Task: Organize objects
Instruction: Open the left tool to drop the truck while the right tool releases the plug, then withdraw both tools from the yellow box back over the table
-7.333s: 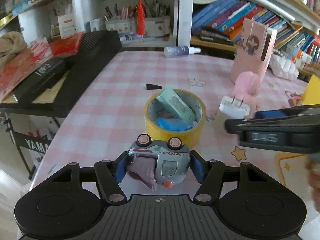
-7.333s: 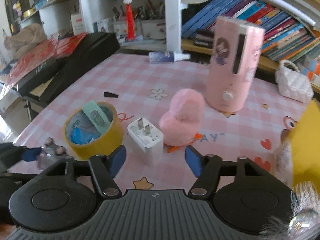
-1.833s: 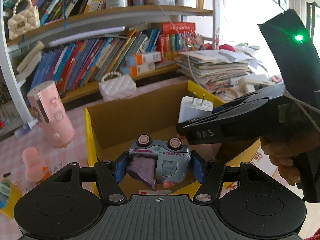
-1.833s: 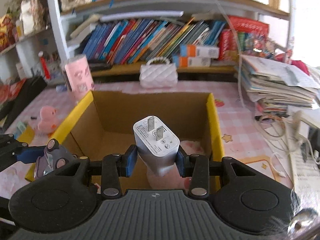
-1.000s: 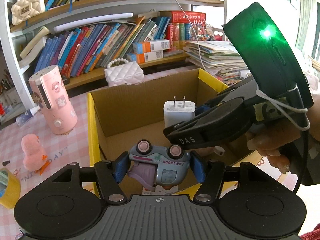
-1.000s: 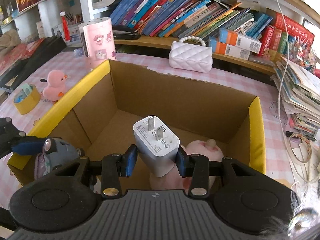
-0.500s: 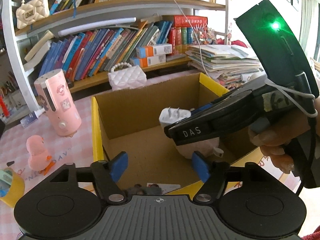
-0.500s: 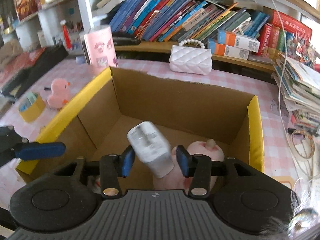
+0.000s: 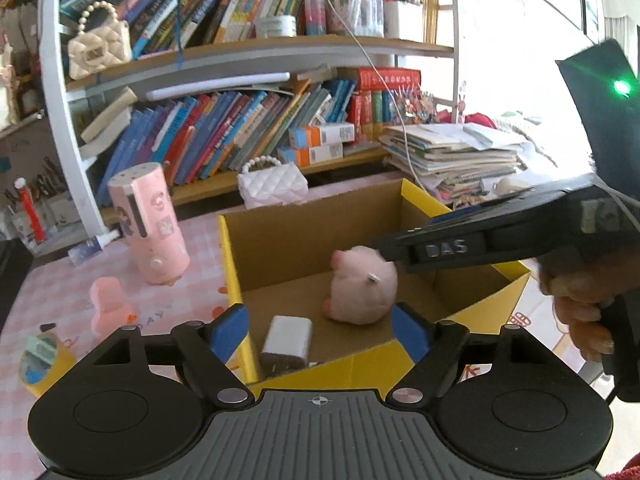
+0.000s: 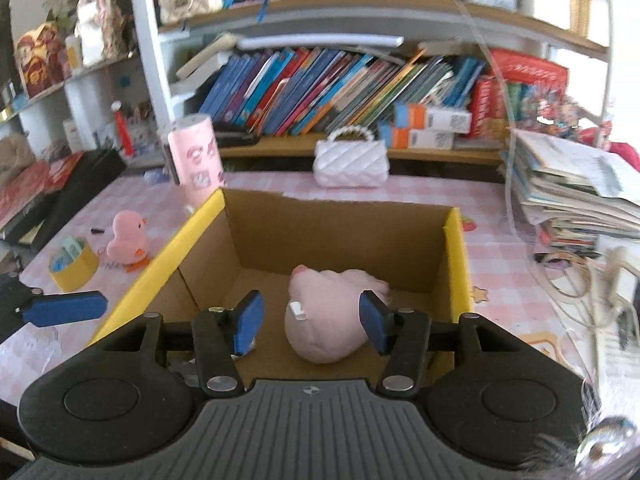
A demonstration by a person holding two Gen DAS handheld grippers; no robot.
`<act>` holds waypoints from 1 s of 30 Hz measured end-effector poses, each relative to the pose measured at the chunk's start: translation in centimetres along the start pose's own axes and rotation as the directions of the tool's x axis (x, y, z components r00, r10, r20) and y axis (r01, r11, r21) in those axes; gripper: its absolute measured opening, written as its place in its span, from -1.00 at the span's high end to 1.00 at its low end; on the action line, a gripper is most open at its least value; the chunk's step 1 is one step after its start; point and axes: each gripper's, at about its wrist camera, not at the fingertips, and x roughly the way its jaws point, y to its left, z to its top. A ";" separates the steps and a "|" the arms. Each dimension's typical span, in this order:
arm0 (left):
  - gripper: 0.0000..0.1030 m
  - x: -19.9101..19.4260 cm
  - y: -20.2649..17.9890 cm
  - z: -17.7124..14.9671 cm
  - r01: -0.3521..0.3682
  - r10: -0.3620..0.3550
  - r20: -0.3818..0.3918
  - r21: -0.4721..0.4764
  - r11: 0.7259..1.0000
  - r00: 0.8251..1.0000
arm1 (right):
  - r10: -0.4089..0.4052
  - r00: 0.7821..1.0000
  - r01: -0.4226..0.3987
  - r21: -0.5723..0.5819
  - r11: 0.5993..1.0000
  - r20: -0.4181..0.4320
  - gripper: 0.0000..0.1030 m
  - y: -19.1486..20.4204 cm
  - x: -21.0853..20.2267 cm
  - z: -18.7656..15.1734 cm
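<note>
Over a cardboard box (image 9: 230, 264) with yellow flaps, my left gripper (image 9: 320, 332) is opening with nothing between its blue pads. A white charger (image 9: 286, 340) lies on the box floor near the front wall, beside a pink plush (image 9: 360, 288). My right gripper (image 10: 311, 320) is also opening and holds nothing. It hangs above the same box (image 10: 176, 256), with the plush (image 10: 328, 312) on the floor below it. From the left wrist view, that gripper (image 9: 440, 248) shows side-on in a person's hand (image 9: 576, 312). The toy car is out of sight.
On the pink checked table left of the box stand a pink duck toy (image 10: 126, 236), a yellow tape roll (image 10: 72, 266) and a pink cylinder device (image 10: 196, 160). A white quilted purse (image 10: 350, 162) sits behind the box, and stacked papers (image 10: 576, 192) lie to the right.
The left gripper opened and the toy car dropped out of view. The right gripper let go of the white charger, which now lies in the box. Both grippers have drawn back and up.
</note>
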 end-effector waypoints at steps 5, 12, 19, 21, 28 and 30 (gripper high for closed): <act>-0.61 -1.7 0.8 -1.0 -0.008 0.009 0.015 -0.019 1.000 1.000 | -0.081 0.995 0.080 0.022 0.997 0.054 -0.04 0.8 -2.8 -1.4; -0.66 -3.9 2.5 -3.0 -0.004 0.006 0.021 -0.071 0.997 1.000 | -0.183 0.980 0.175 0.098 0.980 0.080 -0.03 2.4 -6.0 -4.2; -0.67 -5.8 4.2 -5.7 -0.015 0.014 -0.014 -0.098 0.995 1.000 | -0.250 0.968 0.245 0.144 0.959 0.017 -0.03 5.1 -7.8 -8.1; -0.67 -6.3 4.7 -6.6 -0.026 0.024 -0.028 -0.103 0.994 0.999 | -0.264 0.965 0.261 0.148 0.954 -0.004 -0.03 6.0 -7.9 -8.8; -0.67 -8.0 6.7 -8.9 -0.044 0.036 -0.069 -0.126 0.991 0.997 | -0.268 0.962 0.274 0.117 0.955 -0.060 -0.03 10.0 -8.3 -11.0; -0.67 -8.6 7.4 -9.4 -0.051 0.041 -0.078 -0.133 0.990 0.996 | -0.269 0.961 0.274 0.097 0.957 -0.067 -0.03 11.3 -8.3 -11.5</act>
